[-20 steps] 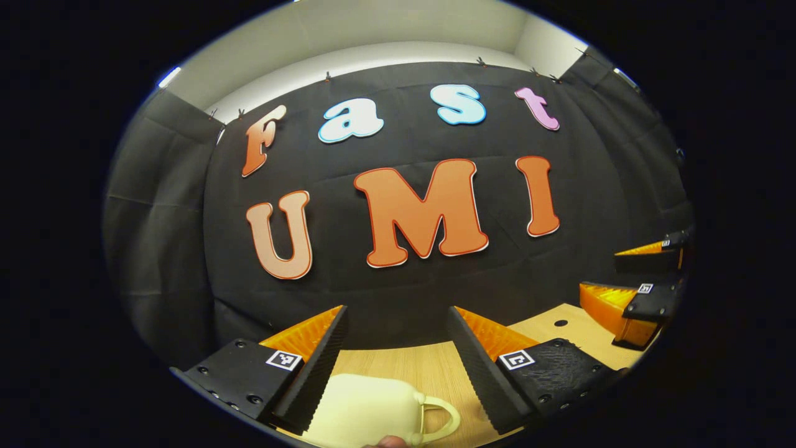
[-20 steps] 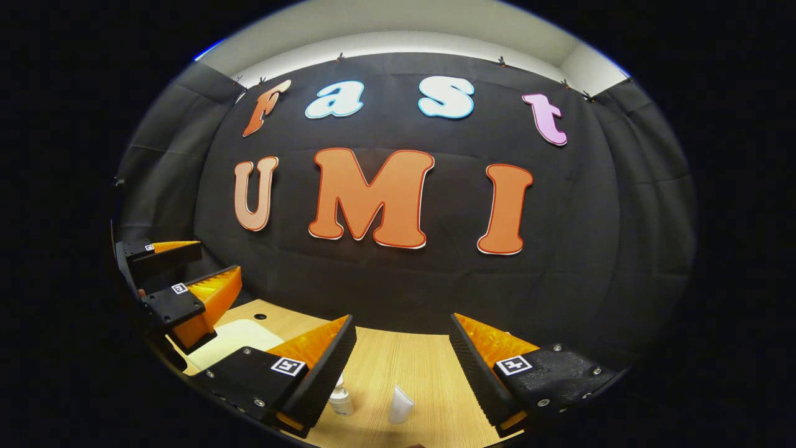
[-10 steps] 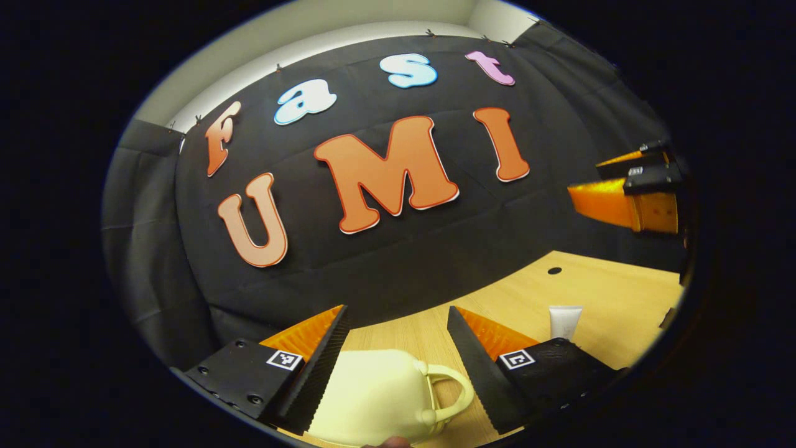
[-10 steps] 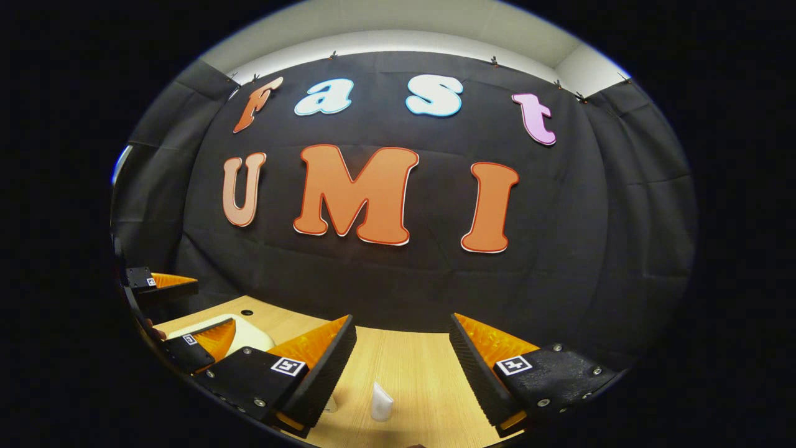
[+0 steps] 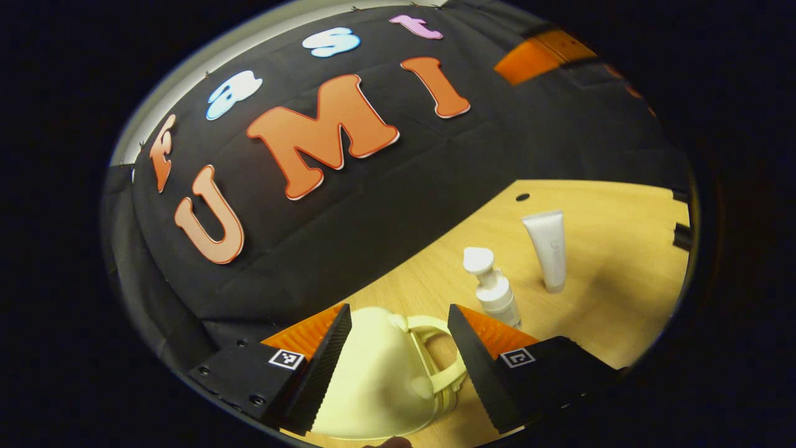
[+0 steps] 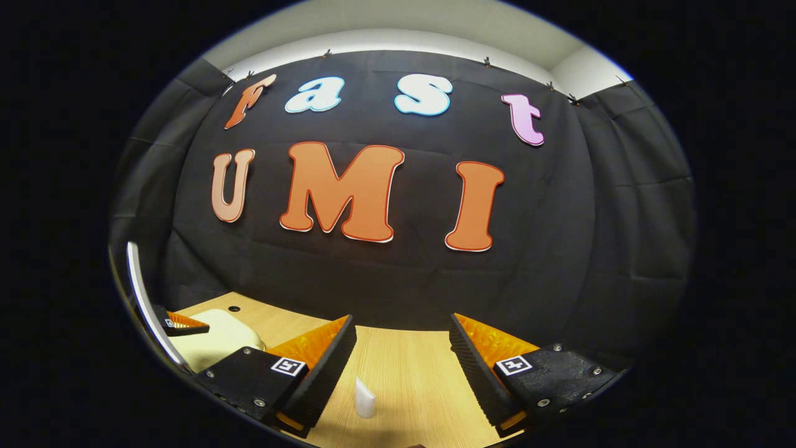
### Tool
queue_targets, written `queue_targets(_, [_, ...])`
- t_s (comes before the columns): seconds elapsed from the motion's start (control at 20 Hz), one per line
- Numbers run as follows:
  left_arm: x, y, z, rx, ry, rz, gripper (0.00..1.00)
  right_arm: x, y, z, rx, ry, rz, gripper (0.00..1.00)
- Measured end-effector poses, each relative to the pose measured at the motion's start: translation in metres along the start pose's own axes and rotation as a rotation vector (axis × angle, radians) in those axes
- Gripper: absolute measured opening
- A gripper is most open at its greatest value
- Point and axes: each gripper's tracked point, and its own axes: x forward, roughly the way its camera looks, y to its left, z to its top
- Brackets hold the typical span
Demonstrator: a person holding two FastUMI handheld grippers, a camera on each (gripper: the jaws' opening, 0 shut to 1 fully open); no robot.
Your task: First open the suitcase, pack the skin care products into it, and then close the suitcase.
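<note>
A small pale-yellow suitcase [image 5: 373, 379] lies shut on the wooden table [image 5: 622, 298], its handle [image 5: 438, 358] pointing to the right. My left gripper [image 5: 398, 311] is open and hangs tilted just over it, one finger on each side of the handle end. A white pump bottle [image 5: 494, 292] and a white tube [image 5: 547, 249] stand upright beyond the handle. In the right gripper view the right gripper [image 6: 403, 320] is open above the table, with the tube [image 6: 364, 398] standing below the gap. The suitcase [image 6: 217, 333] and a fingertip of the left gripper [image 6: 180, 323] show at far left.
The black cloth wall [image 6: 398, 274] closes off the table's far edge. A small round hole [image 5: 522, 197] sits in the tabletop behind the tube. A blurred part of the right gripper [image 5: 535, 56] shows high in the left gripper view.
My left gripper has rolled and dropped toward the suitcase, bringing the pump bottle and tube into its view. The right gripper has drifted slightly; both stay open.
</note>
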Motion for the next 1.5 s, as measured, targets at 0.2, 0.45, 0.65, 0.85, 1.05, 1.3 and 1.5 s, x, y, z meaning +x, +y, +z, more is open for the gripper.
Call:
queue_targets(0.2, [0.007,-0.023,-0.024,0.091,0.041,-0.063,0.98,-0.002,-0.005,-0.003,-0.004,0.006,-0.013,0.95])
queue_targets(0.45, [0.018,-0.044,-0.062,0.158,0.136,-0.114,0.98,-0.004,-0.012,-0.006,-0.005,0.015,-0.030,0.95])
queue_targets(0.65, [0.022,-0.055,-0.077,0.304,0.168,-0.128,0.97,-0.005,-0.013,-0.012,0.009,0.029,-0.035,0.95])
queue_targets(0.85, [0.032,-0.054,-0.084,0.390,0.189,-0.103,0.85,-0.008,-0.015,-0.014,-0.001,0.031,-0.034,0.96])
queue_targets(1.05, [0.035,-0.062,-0.090,0.420,0.209,-0.123,0.58,-0.009,-0.017,-0.018,-0.002,0.038,-0.035,0.95])
queue_targets(1.3, [0.026,-0.049,-0.063,0.364,0.147,-0.092,0.09,-0.013,-0.025,-0.023,-0.005,0.046,-0.042,0.96])
queue_targets(1.5, [0.014,-0.017,-0.040,0.226,0.117,-0.054,0.09,-0.013,-0.025,-0.030,-0.003,0.062,-0.032,0.96])
